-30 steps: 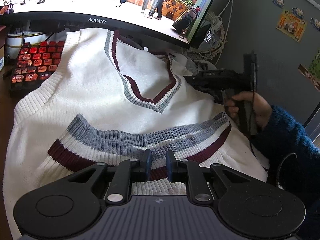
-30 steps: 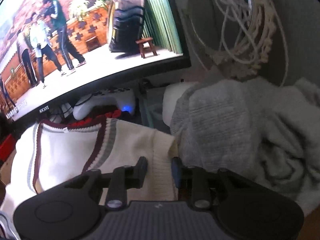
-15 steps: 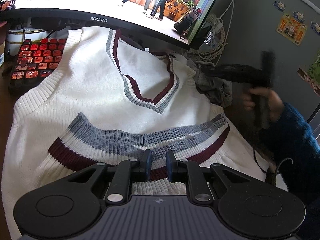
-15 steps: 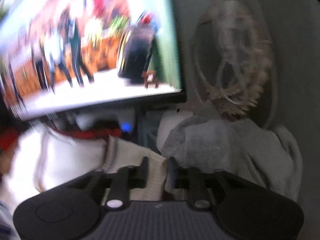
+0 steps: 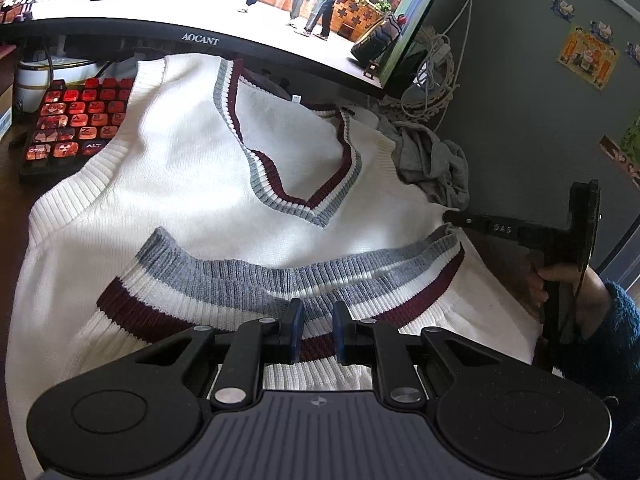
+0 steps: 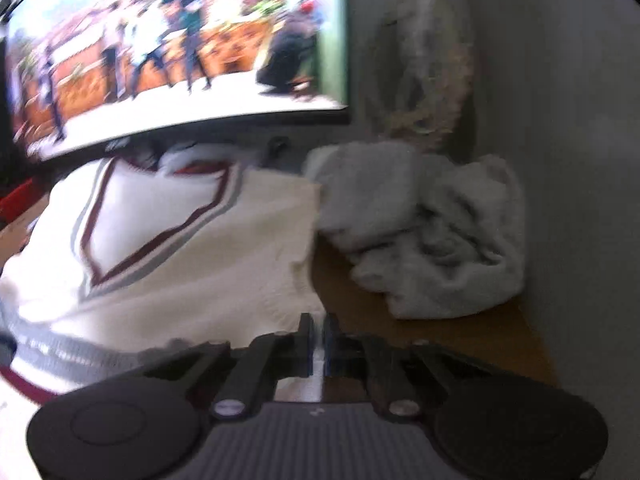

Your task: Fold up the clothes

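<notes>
A white knit vest (image 5: 192, 184) with grey and maroon trim lies on the desk, its striped bottom hem (image 5: 280, 280) folded up over the body. My left gripper (image 5: 318, 330) is shut on that hem at its near middle. My right gripper (image 5: 454, 217), held by a hand (image 5: 560, 280) in a blue sleeve, touches the vest's right edge by the hem's corner. In the blurred right wrist view, the right gripper (image 6: 318, 346) has its jaws nearly together with white fabric of the vest (image 6: 180, 264) between them.
A curved monitor (image 5: 200, 0) stands close behind the vest, with a red backlit keyboard (image 5: 76, 120) at the left. A crumpled grey cloth (image 6: 432, 232) lies on the wooden desk (image 6: 420, 340) to the right, beside a grey wall (image 5: 540, 120). A coil of rope and cables (image 5: 428, 84) hangs by the monitor's corner.
The right gripper moved from the vest's shoulder, beside the grey cloth, back to the right edge by the folded hem, and its jaws closed. The left gripper has not moved.
</notes>
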`<action>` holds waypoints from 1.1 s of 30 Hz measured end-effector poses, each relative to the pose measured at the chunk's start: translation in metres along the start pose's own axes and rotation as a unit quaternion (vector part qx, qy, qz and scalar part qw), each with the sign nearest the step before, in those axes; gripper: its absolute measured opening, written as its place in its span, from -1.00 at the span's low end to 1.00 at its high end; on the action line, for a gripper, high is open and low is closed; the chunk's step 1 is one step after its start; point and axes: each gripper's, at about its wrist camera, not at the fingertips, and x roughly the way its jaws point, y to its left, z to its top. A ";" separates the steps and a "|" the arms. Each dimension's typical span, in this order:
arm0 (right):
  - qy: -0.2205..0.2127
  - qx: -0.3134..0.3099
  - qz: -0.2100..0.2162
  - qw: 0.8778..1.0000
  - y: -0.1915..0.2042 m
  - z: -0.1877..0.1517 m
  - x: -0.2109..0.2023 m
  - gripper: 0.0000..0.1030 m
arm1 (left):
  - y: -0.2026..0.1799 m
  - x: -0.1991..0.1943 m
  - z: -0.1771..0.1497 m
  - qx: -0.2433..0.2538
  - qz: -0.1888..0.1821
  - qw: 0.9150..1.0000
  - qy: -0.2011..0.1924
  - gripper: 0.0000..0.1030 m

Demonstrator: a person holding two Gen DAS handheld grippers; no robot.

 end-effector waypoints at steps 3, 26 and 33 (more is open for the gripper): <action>0.006 0.020 -0.008 1.000 -0.005 -0.006 0.001 -0.92 | -0.003 -0.002 0.000 -0.006 0.011 1.000 -0.001 -0.71; -0.001 0.008 -0.008 1.000 0.005 0.000 -0.007 -0.88 | 0.069 -0.031 0.029 0.029 0.232 0.972 -0.029 -0.83; 0.002 -0.016 -0.014 1.000 0.008 0.006 -0.013 -0.90 | 0.044 -0.061 -0.002 0.017 0.244 0.969 -0.024 -0.87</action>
